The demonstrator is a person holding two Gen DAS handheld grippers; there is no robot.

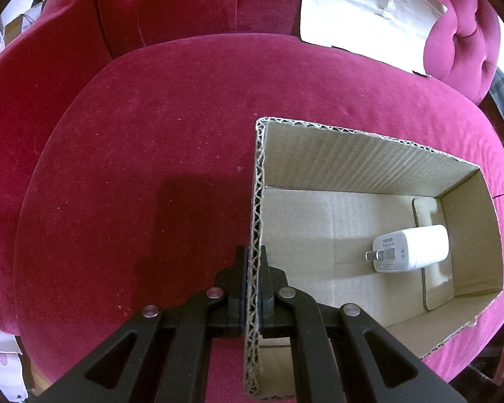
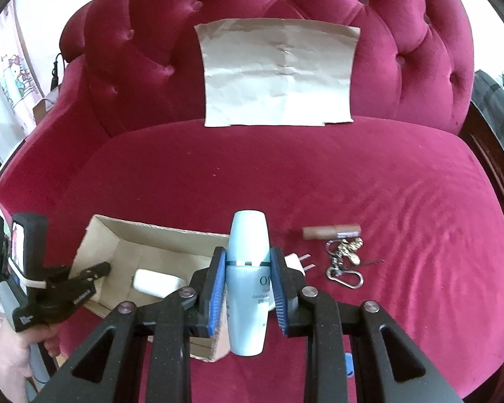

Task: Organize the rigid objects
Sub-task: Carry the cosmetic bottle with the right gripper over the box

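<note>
**Box clamped, bottle gripped**

My left gripper is clenched on the near wall of the cardboard box; a white charger lies inside. My right gripper grasps a pale blue bottle. Beyond lie a plug, keyring and brown tube on the red sofa.

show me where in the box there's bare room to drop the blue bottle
The cardboard box floor is bare from the wall pinched by the left hand-held gripper across to the white charger. It is crowded only at that far end.
</note>
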